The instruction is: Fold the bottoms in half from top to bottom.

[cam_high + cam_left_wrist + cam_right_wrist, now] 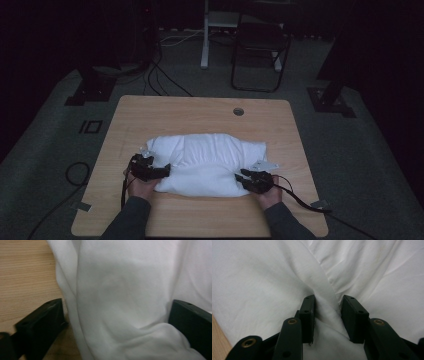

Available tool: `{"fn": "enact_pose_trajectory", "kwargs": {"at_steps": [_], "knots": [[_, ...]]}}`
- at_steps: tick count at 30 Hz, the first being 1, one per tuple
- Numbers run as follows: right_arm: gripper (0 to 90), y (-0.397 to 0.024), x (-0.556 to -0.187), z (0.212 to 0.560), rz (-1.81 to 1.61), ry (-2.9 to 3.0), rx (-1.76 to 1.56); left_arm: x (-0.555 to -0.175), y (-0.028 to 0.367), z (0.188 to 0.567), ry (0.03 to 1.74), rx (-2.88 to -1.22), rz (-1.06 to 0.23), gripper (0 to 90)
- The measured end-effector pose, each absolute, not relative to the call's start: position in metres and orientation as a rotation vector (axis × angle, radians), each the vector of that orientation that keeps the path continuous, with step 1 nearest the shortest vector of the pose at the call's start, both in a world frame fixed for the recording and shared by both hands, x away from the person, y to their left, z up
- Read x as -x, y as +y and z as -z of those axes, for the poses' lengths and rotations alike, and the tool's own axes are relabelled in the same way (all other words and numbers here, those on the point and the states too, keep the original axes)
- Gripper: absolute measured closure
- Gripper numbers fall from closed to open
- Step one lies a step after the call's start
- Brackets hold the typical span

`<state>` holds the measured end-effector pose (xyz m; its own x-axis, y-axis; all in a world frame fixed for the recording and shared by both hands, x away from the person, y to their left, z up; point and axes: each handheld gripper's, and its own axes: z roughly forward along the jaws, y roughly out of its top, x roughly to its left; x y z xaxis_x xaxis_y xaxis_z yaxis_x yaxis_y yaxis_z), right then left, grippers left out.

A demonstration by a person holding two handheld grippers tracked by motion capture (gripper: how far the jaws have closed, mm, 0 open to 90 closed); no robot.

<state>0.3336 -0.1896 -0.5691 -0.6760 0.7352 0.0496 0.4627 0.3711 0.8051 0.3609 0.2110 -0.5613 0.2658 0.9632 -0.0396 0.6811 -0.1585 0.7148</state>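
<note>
A bulky white cloth lies bunched in the middle of the wooden table. My left gripper is at its near left corner. In the left gripper view the jaws stand wide apart, with a thick fold of the cloth between them and bare wood showing at the left. My right gripper is at the near right corner. In the right gripper view it is shut on a raised ridge of the cloth, which is pinched between the two pads.
A round cable hole sits near the table's far edge. Behind the table stand a dark chair and a white post, with cables on the floor. Bare wood runs along the table's far and near sides.
</note>
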Motion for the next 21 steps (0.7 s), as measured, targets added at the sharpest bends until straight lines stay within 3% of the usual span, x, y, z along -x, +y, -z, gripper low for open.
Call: {"fn": "enact_pose_trajectory", "kwargs": {"at_steps": [1, 3, 4, 6, 9, 12, 16, 21], "knots": [[62.4, -0.190, -0.334, 0.569, -1.206, 2.319, -1.053, -0.361, 0.211, 0.561, 1.483, -1.915, -0.580, 11.7], [62.4, -0.190, -0.333, 0.569, -1.207, 2.318, -1.055, -0.357, 0.209, 0.558, 1.431, -1.925, -0.534, 34.8], [62.4, -0.190, -0.333, 0.569, -1.207, 2.317, -1.055, -0.356, 0.208, 0.557, 1.396, -1.931, -0.502, 34.8], [62.3, -0.190, -0.333, 0.569, -1.208, 2.317, -1.055, -0.355, 0.208, 0.557, 1.363, -1.920, -0.448, 55.0], [62.3, -0.190, -0.333, 0.569, -1.210, 2.317, -1.054, -0.355, 0.209, 0.558, 1.358, -1.900, -0.416, 70.9], [62.3, -0.190, -0.333, 0.569, -1.212, 2.318, -1.055, -0.355, 0.210, 0.560, 1.350, -1.870, -0.388, 78.3], [62.0, -0.189, -0.333, 0.569, -1.210, 2.315, -1.055, -0.355, 0.211, 0.560, 1.330, -1.870, -0.395, 80.0], [52.2, -0.187, -0.335, 0.554, -1.186, 2.314, -1.042, -0.355, 0.214, 0.558, 1.327, -1.845, -0.377, 81.0]]}}
